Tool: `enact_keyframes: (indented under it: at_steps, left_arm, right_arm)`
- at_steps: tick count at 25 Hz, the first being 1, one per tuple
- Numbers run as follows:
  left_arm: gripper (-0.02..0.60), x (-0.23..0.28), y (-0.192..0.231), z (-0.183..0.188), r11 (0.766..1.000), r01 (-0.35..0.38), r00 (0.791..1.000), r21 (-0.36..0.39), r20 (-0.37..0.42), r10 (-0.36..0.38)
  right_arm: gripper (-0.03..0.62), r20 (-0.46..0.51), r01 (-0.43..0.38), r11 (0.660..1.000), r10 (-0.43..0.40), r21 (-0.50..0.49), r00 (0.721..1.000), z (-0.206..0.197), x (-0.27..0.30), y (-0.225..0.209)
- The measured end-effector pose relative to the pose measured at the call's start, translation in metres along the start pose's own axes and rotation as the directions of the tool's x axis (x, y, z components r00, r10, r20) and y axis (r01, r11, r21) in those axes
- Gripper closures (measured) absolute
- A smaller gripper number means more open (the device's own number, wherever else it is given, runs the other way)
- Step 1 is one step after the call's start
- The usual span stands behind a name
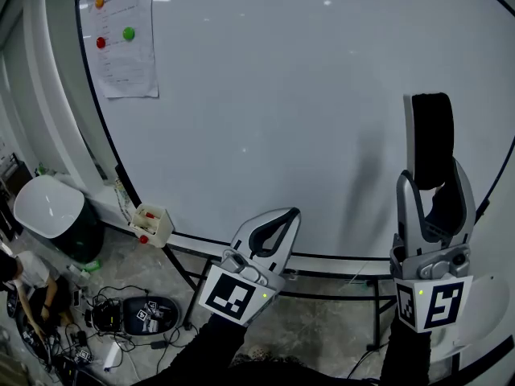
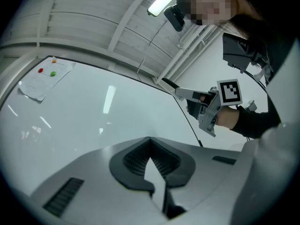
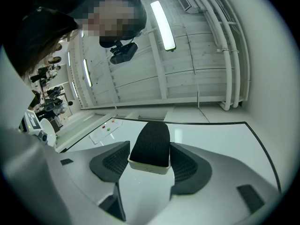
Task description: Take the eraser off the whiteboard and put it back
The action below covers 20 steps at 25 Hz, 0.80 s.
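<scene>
The whiteboard [image 1: 273, 95] fills most of the head view. My right gripper [image 1: 434, 190] stands upright at the right, shut on the eraser [image 1: 432, 139], a white block with black felt that sticks up out of the jaws in front of the board's right part. A faint shadow lies on the board to its left. The right gripper view shows the eraser [image 3: 150, 146] clamped between both pads. My left gripper [image 1: 290, 215] hovers lower, near the board's bottom edge, shut with nothing in it. In the left gripper view, the right gripper [image 2: 206, 108] is visible beyond the board's edge.
A paper sheet [image 1: 122, 43] with coloured magnets hangs at the board's upper left. Below the board are a small box [image 1: 151, 222] on its ledge, a white bin [image 1: 48, 207], cables and devices on the floor [image 1: 129, 316], and the stand's legs [image 1: 374, 312].
</scene>
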State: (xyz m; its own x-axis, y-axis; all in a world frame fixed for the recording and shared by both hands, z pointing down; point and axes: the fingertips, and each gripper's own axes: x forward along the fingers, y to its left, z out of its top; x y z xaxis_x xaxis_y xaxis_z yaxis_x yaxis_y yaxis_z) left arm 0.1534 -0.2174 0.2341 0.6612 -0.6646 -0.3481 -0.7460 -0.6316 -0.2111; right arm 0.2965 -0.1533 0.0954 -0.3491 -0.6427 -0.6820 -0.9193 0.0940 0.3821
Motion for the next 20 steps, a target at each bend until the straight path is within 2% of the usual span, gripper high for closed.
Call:
enact_keyframes:
  at_steps: [12,17,20]
  left_arm:
    - [0.577,-0.036,0.005,-0.004,0.997,-0.074,0.996,0.015,-0.040,0.074]
    - [0.577,-0.086,0.031,-0.013,0.977,-0.210,0.970,0.028,-0.116,0.212]
    - [0.577,-0.116,0.050,-0.013,0.959,-0.282,0.950,0.037,-0.126,0.284]
  right_arm:
    - [0.318,0.021,-0.070,0.995,0.069,0.071,0.997,0.003,-0.002,0.033]
    - [0.318,0.049,-0.163,0.978,0.158,0.133,0.986,0.000,0.012,0.078]
    - [0.318,0.071,-0.210,0.961,0.200,0.181,0.977,-0.001,0.020,0.107]
